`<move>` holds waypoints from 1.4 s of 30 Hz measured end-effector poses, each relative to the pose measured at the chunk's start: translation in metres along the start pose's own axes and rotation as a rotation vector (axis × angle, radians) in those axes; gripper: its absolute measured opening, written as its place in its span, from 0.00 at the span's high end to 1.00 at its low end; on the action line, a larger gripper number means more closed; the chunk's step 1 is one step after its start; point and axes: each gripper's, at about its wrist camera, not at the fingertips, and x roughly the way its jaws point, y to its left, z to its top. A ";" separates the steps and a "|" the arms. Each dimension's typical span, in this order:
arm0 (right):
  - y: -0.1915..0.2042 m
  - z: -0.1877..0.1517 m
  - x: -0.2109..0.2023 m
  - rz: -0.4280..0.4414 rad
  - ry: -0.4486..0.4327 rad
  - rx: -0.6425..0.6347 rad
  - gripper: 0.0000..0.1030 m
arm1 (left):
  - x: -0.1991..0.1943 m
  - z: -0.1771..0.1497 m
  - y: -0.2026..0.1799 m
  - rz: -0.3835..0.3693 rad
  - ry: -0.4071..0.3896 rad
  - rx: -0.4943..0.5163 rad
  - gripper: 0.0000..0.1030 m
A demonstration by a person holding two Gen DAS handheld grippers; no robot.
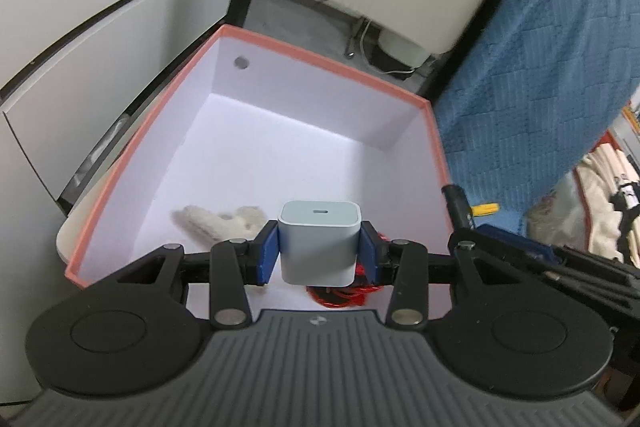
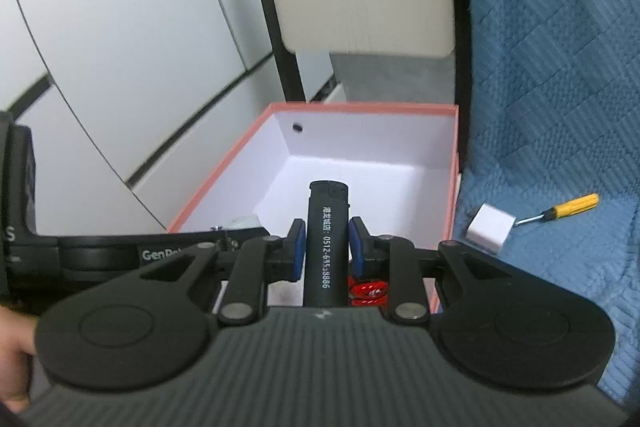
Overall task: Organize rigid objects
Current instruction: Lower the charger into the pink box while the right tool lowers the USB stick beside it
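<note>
Reading "0512-6955 8886" on the black lighter (image 2: 326,247), right hand-held gripper (image 2: 326,247) clamps it.

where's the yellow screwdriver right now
In the right wrist view, the yellow screwdriver lies on the blue blanket, right of the box, beside a white charger.

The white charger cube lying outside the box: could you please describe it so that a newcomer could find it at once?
Start at the blue quilted cover to the right of the pink-rimmed box. On it, just past the box's right wall, lies the white charger cube, with a yellow-handled screwdriver beside it. Unlike the grey charger in the left gripper, it lies free.
</note>
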 end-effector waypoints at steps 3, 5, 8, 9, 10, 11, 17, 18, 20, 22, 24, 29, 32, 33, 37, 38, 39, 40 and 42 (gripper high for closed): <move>0.005 -0.001 0.022 -0.005 0.042 -0.008 0.74 | 0.014 0.004 0.013 0.017 0.023 -0.014 0.54; 0.007 -0.002 0.035 -0.006 0.069 -0.007 0.74 | 0.025 0.005 0.023 0.024 0.044 -0.036 0.54; 0.007 -0.005 0.054 0.001 0.107 0.003 0.74 | 0.038 0.004 0.039 0.023 0.082 -0.074 0.54; 0.008 -0.007 0.059 -0.001 0.116 0.001 0.74 | 0.041 0.004 0.044 0.024 0.091 -0.082 0.54; 0.009 -0.009 0.064 -0.005 0.124 -0.002 0.74 | 0.044 0.003 0.048 0.029 0.101 -0.088 0.54; 0.009 -0.009 0.068 -0.006 0.129 0.000 0.74 | 0.047 0.002 0.050 0.033 0.107 -0.089 0.54; 0.007 -0.014 0.090 -0.013 0.173 0.017 0.74 | 0.055 0.000 0.062 0.038 0.109 -0.121 0.54; 0.008 -0.014 0.091 -0.018 0.173 0.008 0.74 | 0.056 0.000 0.062 0.038 0.113 -0.121 0.54; 0.007 -0.013 0.094 -0.022 0.173 0.002 0.73 | 0.056 -0.001 0.062 0.037 0.119 -0.127 0.53; 0.005 -0.012 0.093 -0.022 0.173 0.008 0.73 | 0.055 0.000 0.061 0.028 0.119 -0.125 0.50; 0.004 -0.012 0.092 -0.017 0.170 0.009 0.72 | 0.051 0.001 0.058 0.036 0.116 -0.115 0.42; 0.003 -0.009 0.083 -0.002 0.152 0.020 0.72 | 0.036 0.006 0.047 0.049 0.067 -0.082 0.40; 0.003 -0.008 0.072 0.006 0.132 0.012 0.72 | 0.023 0.007 0.039 0.045 0.031 -0.071 0.40; 0.003 -0.008 0.068 0.007 0.122 0.008 0.72 | 0.018 0.007 0.035 0.044 0.017 -0.064 0.40; -0.001 -0.006 0.051 0.018 0.086 0.009 0.72 | -0.001 0.006 0.019 0.049 -0.031 -0.031 0.40; -0.001 -0.006 0.048 0.018 0.079 0.010 0.72 | -0.006 0.005 0.015 0.047 -0.043 -0.023 0.40; -0.002 -0.005 0.043 0.018 0.069 0.008 0.72 | -0.011 0.004 0.010 0.046 -0.054 -0.015 0.40; -0.003 -0.005 0.037 0.017 0.057 0.005 0.72 | -0.016 0.003 0.005 0.047 -0.065 -0.006 0.40; -0.006 -0.005 0.027 0.015 0.037 0.003 0.72 | -0.024 0.001 -0.005 0.044 -0.084 0.014 0.40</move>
